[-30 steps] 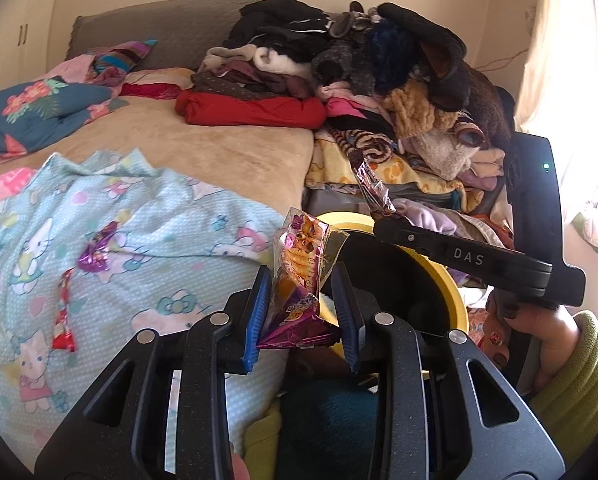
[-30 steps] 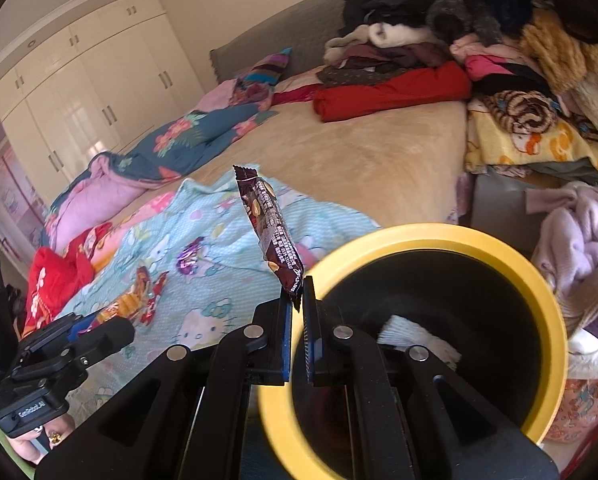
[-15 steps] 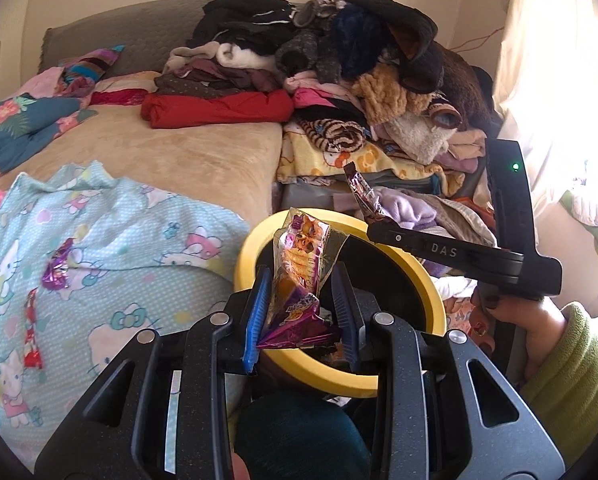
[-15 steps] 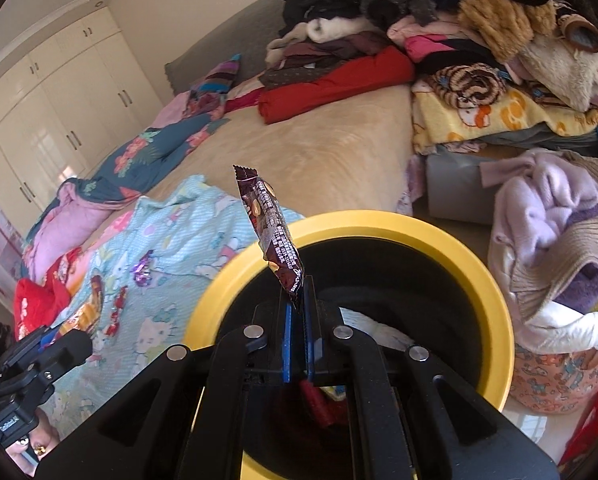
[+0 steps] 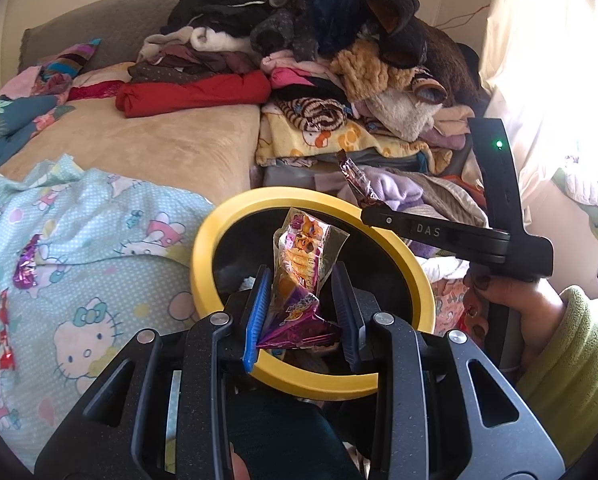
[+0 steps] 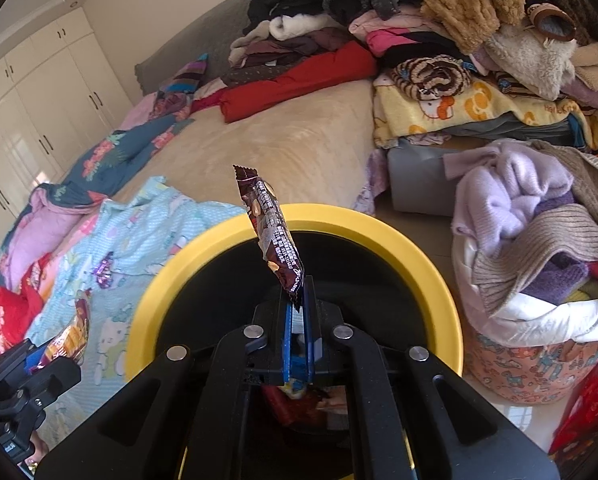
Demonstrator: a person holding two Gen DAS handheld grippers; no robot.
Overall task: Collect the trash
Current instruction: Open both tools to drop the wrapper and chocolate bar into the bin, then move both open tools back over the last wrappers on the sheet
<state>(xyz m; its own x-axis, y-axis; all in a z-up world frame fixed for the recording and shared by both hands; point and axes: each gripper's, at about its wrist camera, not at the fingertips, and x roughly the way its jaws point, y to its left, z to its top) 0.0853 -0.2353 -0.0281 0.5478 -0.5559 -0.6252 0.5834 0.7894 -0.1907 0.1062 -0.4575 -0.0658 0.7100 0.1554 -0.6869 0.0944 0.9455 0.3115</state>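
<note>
- Here, the left gripper (image 5: pixel 301 312) clamps a purple-and-orange snack wrapper (image 5: pixel 303 276), holding it above the mouth of the yellow-rimmed trash bin (image 5: pixel 203 248).
- The right gripper (image 6: pixel 297 320) pinches a dark brown candy-bar wrapper (image 6: pixel 269 224) by its lower end, upright over the same bin.
- More wrappers (image 5: pixel 25 264) lie on the Hello Kitty blanket (image 5: pixel 99 248).

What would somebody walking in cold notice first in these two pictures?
Probably the black bin with the bright yellow rim, standing beside the bed right under both tools. Next, the crinkly orange and purple snack packet pinched in the left gripper, and the long dark brown bar wrapper sticking up from the right gripper. Behind looms a heaped pile of clothes.
</note>
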